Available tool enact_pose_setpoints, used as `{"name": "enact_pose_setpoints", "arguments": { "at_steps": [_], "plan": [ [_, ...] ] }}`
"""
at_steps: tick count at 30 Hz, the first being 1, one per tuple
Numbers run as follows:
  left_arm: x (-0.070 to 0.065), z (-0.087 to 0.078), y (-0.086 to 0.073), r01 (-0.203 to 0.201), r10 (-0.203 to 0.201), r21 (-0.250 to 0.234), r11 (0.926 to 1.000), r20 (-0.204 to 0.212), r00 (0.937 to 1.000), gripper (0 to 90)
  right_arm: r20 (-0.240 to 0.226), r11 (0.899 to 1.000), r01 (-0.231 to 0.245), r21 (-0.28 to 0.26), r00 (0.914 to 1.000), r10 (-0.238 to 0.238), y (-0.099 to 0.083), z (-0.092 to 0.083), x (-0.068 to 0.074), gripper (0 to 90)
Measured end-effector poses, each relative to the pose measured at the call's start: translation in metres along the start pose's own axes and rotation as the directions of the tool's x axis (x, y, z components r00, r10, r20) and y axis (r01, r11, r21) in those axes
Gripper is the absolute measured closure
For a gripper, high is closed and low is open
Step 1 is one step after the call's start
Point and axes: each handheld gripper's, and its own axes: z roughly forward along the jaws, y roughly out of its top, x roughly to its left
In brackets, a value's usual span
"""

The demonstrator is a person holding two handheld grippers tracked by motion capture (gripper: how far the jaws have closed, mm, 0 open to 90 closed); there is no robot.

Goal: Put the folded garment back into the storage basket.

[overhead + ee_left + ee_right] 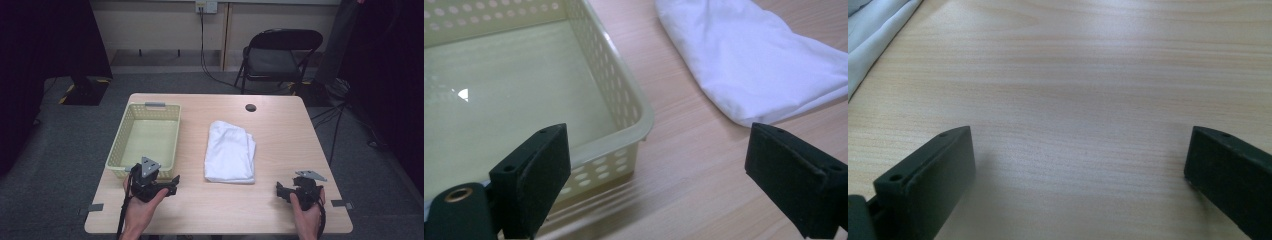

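1. A pale yellow basket (145,137) sits on the left half of the wooden desk (280,135). It is perforated, holds nothing, and has a grey handle on its far rim.
2. Just in front of the basket's near edge, a person's left hand (142,210) holds the left tongs (173,182) above the desk, aimed to the right towards the cloth. The jaws stand wide apart with nothing between them. In the left gripper view, the basket's near corner (634,125) lies beyond one jaw and the cloth's edge (754,55) beyond the other.
3. A folded white cloth (230,151) lies flat in the middle of the desk, near the basket but apart from it, between the two tongs and touched by neither.
4. A small dark round hole (250,107) marks the desk beyond the cloth.
5. At the right near edge, the right hand (307,212) holds the right tongs (279,190) low over bare wood, pointing left towards the cloth. Its jaws are also spread wide, gripping nothing; a strip of cloth (873,30) shows at the upper left corner of the right gripper view.
6. A black folding chair (277,55) stands on the floor behind the desk.
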Motion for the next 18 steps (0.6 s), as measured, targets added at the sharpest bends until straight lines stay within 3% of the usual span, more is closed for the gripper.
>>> {"name": "enact_pose_setpoints", "arguments": {
  "at_steps": [9, 18],
  "plan": [
    [-0.016, 0.009, 0.013, -0.054, 0.054, -0.003, 0.9986, 0.01, 0.9985, 10.3, 0.001, 1.0, -0.002, 0.0, 1.0, 0.002, 0.0, 0.0, 0.0, 0.0],
    [-0.028, 0.017, 0.026, -0.072, 0.073, -0.013, 0.9973, 0.03, 0.9969, 10.1, 0.001, 1.0, -0.001, 0.0, 1.0, 0.001, 0.0, 0.0, 0.0, 0.0]
  ]
}}
